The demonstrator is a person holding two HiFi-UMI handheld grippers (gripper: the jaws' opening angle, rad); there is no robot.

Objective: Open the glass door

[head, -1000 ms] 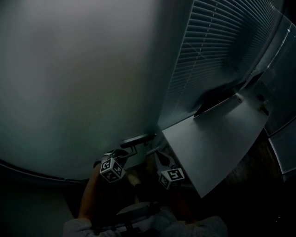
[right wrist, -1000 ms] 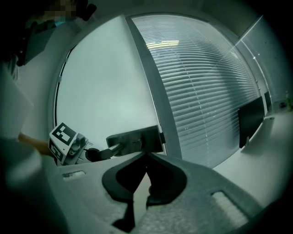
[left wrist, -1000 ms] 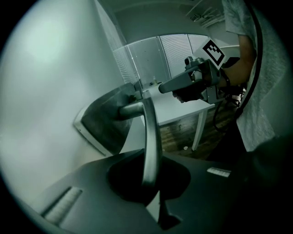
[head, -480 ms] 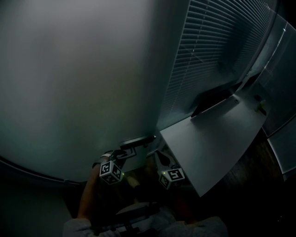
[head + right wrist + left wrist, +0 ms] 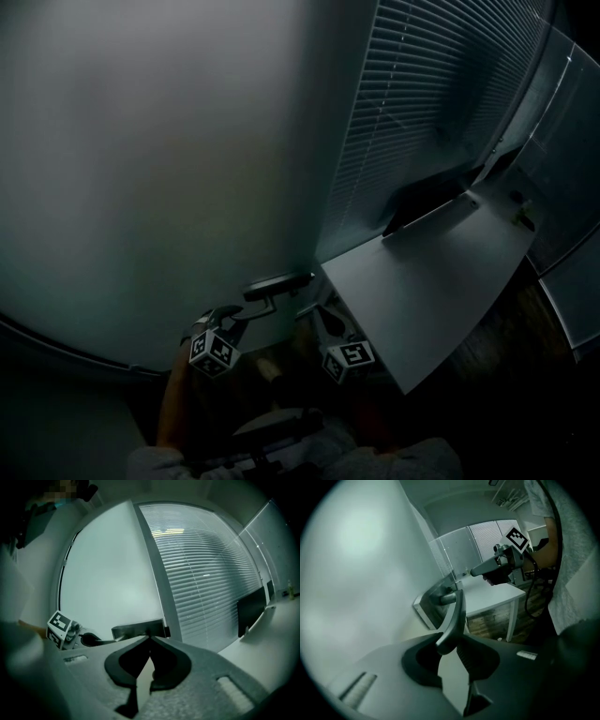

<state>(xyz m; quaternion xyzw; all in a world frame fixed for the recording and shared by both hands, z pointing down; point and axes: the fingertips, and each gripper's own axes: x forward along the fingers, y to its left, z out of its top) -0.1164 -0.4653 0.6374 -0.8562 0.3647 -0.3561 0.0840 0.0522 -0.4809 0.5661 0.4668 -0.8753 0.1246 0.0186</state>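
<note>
Backing away down and to the left in the head view, the left gripper (image 5: pixel 234 317) had let go of the door handle (image 5: pixel 278 284): a second earlier it sat closed up against the lever, and its jaws had just been opening. They now stood apart and released, and in the left gripper view the lever's free end (image 5: pixel 449 637) hung over the gap between them with no pad pressing on it. The right gripper (image 5: pixel 323 317) had hardly shifted; its jaws were clenched tip to tip on nothing, just below the handle's right end. On the frosted glass door (image 5: pixel 159 169) the handle sat low, near the door's right edge, beside the upright frame post (image 5: pixel 333 141). Its long axis ran about level along the glass, the pivot end toward the post and the free end pointing left, toward the left gripper. Room was tight on the right, where a corner of the white counter (image 5: pixel 441 281) reached in close to the right gripper, under the slatted blinds (image 5: pixel 422 103). Left of the handle the glass ran broad and bare.
</note>
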